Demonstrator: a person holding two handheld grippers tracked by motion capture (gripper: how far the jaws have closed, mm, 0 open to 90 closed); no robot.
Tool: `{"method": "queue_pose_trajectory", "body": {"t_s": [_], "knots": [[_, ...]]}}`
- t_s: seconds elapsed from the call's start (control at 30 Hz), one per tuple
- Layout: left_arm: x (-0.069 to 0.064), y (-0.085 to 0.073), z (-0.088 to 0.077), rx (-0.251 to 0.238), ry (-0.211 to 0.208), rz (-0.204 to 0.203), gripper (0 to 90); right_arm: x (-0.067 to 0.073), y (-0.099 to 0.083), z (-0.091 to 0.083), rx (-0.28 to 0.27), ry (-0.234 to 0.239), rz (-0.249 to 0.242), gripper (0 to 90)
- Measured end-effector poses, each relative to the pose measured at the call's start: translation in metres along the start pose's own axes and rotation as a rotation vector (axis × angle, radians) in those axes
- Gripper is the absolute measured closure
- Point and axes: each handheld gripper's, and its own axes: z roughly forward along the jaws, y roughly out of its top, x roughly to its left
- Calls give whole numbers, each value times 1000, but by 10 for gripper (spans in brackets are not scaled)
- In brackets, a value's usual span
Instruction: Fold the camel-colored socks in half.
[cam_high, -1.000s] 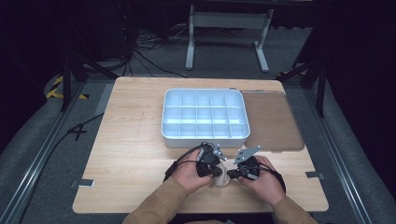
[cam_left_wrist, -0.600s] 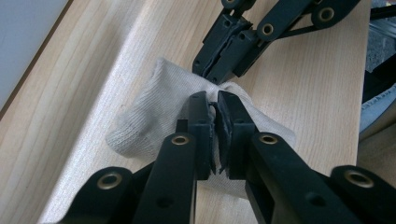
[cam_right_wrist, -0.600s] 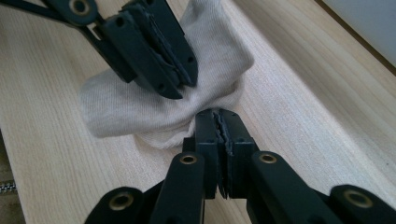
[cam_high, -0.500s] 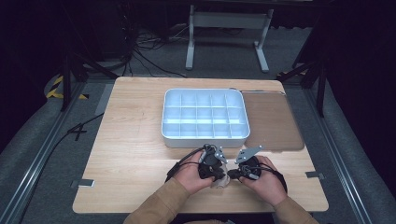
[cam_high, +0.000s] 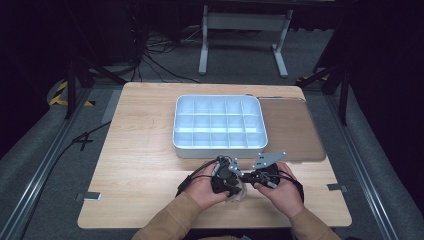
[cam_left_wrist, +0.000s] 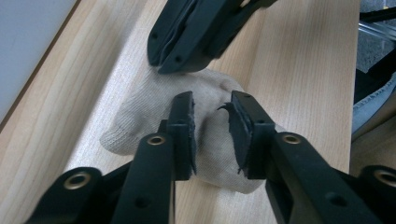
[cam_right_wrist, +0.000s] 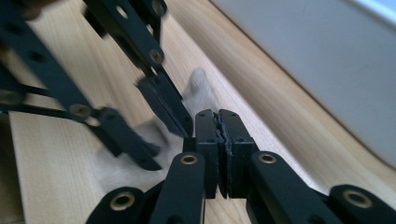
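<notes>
Jaws of left gripper (cam_left_wrist: 212, 128) just opened over beige sock (cam_left_wrist: 140, 116).

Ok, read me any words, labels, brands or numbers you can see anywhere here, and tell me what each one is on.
None: there is no readable text.
The white compartment tray, the wooden table, the beige knitted sock and both grippers are unmarked.
The yellow-and-black floor stripes are a pattern, not lettering.

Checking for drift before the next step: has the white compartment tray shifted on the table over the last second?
No. The white compartment tray lies as before, its right edge against the brown mat and its front wall just ahead of both hand-held grippers.
</notes>
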Motion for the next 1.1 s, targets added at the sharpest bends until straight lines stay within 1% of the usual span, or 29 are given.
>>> {"method": "queue_pose_trajectory", "body": {"t_s": [0.03,0.07,0.1,0.13,0.23,0.27,0.33,0.43,0.47,0.53,0.57,0.67,0.73,0.8,0.83,0.87,0.9,0.93,0.97,1.0,1.03,1.1], "knots": [[0,0,0,0,0,0,677,0,0,0,0,0,0,874],[-2,-1,-1,-10,6,-13,677,-1,-1,1,4,3,4,874],[-1,-1,-2,-13,8,2,652,-2,-1,4,14,6,1,872],[-2,-2,-4,-17,12,0,632,-2,-1,5,27,4,0,871],[-1,-6,-14,-36,25,23,563,-2,-1,8,41,6,-6,869],[0,-8,-18,-48,23,25,541,-2,-1,9,48,4,-5,870],[4,-11,-21,-46,11,18,502,-2,-1,10,50,7,-6,869],[3,-14,-15,10,34,58,472,-1,-1,11,60,5,-6,871],[3,-14,-12,13,36,78,454,-1,-1,12,62,5,-7,871],[1,-13,-9,25,39,84,431,-1,-1,12,64,2,-8,871],[2,-13,-8,24,37,96,421,-1,-1,12,65,1,-7,873],[0,-11,-4,20,44,93,397,-1,-3,12,71,-2,-8,873],[0,-9,0,31,40,100,374,-1,-3,12,75,-3,-1,870],[-2,-8,2,36,45,103,355,-1,-4,11,71,-5,4,862],[-2,-7,4,31,48,101,349,-1,-4,10,70,-2,9,859],[-3,-6,4,43,49,105,347,-1,-5,8,69,-3,14,855],[-3,-5,5,34,48,108,345,-2,-5,7,66,-5,12,848],[-3,-5,5,43,53,111,338,-2,-5,5,66,-8,16,834],[-3,-3,6,48,52,122,332,-3,-5,3,63,-17,16,814],[-4,-3,7,46,55,111,331,-3,-5,0,60,-26,21,797],[-4,-2,7,47,56,109,331,-3,-5,-3,53,-29,22,779],[-3,-1,7,51,56,116,330,-2,-3,-10,29,-32,55,719]]}}
